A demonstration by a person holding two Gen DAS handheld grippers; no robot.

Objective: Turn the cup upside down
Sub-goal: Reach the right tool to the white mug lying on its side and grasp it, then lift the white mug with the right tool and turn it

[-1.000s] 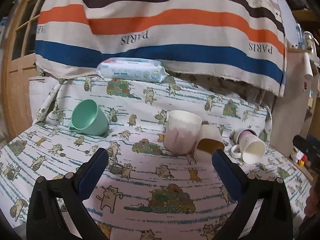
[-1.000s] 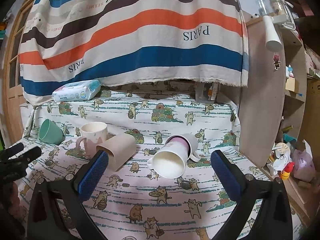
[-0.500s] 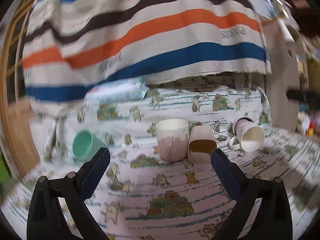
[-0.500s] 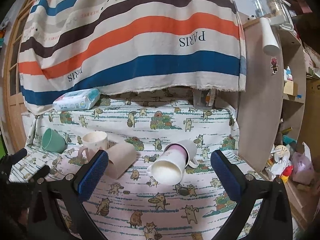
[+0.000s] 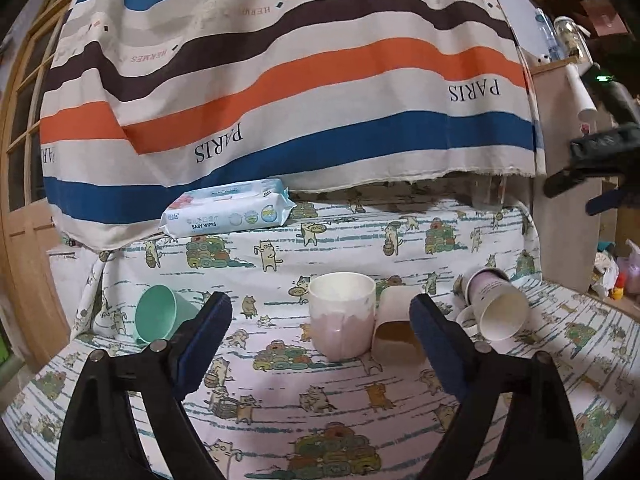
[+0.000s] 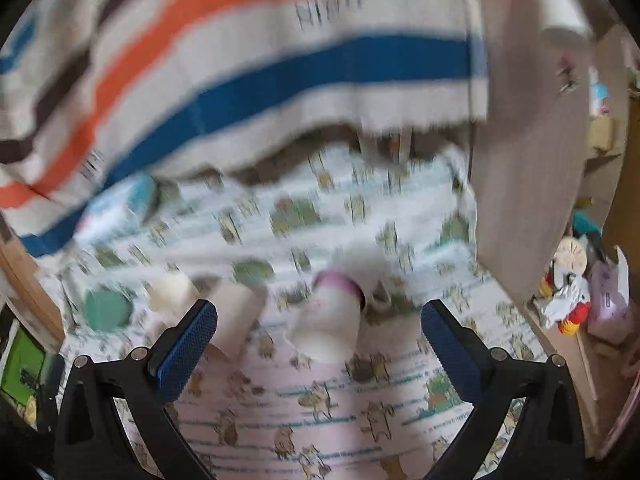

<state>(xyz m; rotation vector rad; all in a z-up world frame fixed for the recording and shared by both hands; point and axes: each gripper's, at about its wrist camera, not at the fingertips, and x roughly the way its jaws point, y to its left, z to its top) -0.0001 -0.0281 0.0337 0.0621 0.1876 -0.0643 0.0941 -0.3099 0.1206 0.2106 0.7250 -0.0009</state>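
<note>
Several cups sit on the cat-print cloth. A pink-and-white mug stands upright in the middle. A beige cup lies on its side against it. A white mug with a purple band lies on its side to the right; it also shows blurred in the right wrist view. A green cup lies on its side at the left. My left gripper is open and empty, short of the cups. My right gripper is open and empty, in front of the white mug.
A pack of baby wipes lies at the back of the cloth under a striped hanging sheet. A wooden cabinet side stands at the right, with toys and clutter beyond it. The right wrist view is motion-blurred.
The left gripper has swung right and steadied, facing the upright mug. The right gripper has moved forward and tilted down toward the white mug; its view is now blurred.
</note>
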